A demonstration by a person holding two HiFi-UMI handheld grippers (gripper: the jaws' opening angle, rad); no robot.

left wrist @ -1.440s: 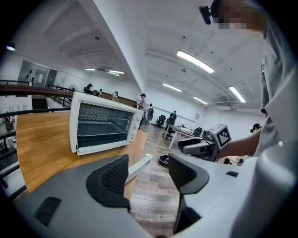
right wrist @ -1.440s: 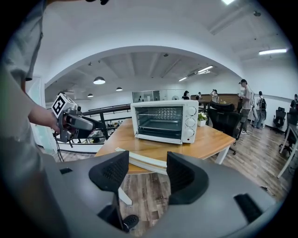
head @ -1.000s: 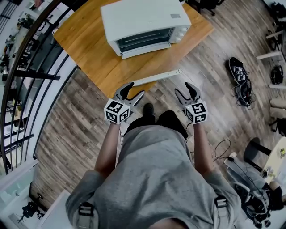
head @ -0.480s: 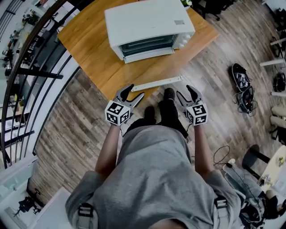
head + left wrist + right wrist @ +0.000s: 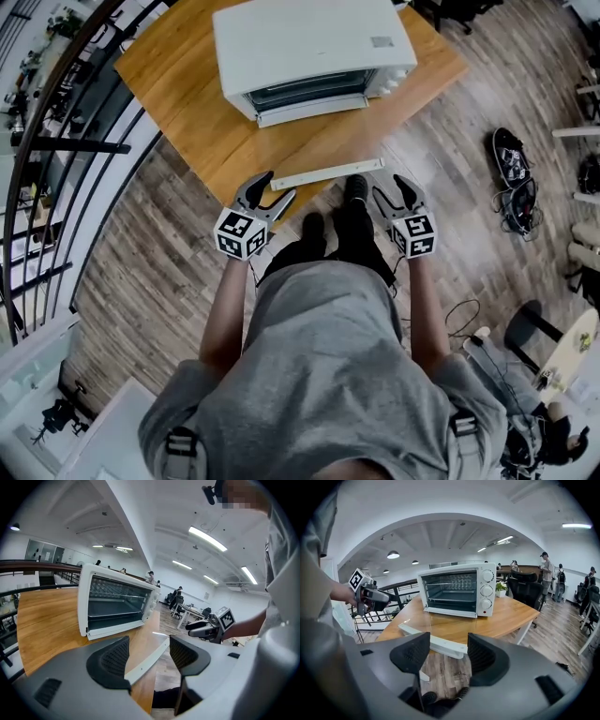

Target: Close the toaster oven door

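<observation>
A white toaster oven (image 5: 309, 47) stands on the wooden table (image 5: 187, 103), its cavity facing me. Its glass door hangs open and lies flat. The door's white front bar (image 5: 328, 173) reaches out past the table's near edge. My left gripper (image 5: 279, 186) is open and empty, just short of the bar's left end. My right gripper (image 5: 387, 186) is also open and empty, beside the bar's right end. In the left gripper view the bar (image 5: 150, 656) runs between the two pads without touching them. The right gripper view shows the bar (image 5: 436, 641) in front of the jaws and the oven (image 5: 459, 592) behind.
A black railing (image 5: 56, 150) curves along the table's left side. Shoes and cables (image 5: 511, 178) lie on the wooden floor to the right. My feet (image 5: 337, 211) stand between the grippers, under the bar. Office chairs and people are far behind the table.
I have stepped closer to the table. Both grippers have moved forward and slightly down toward the open door's front bar. Their jaws stay open.
</observation>
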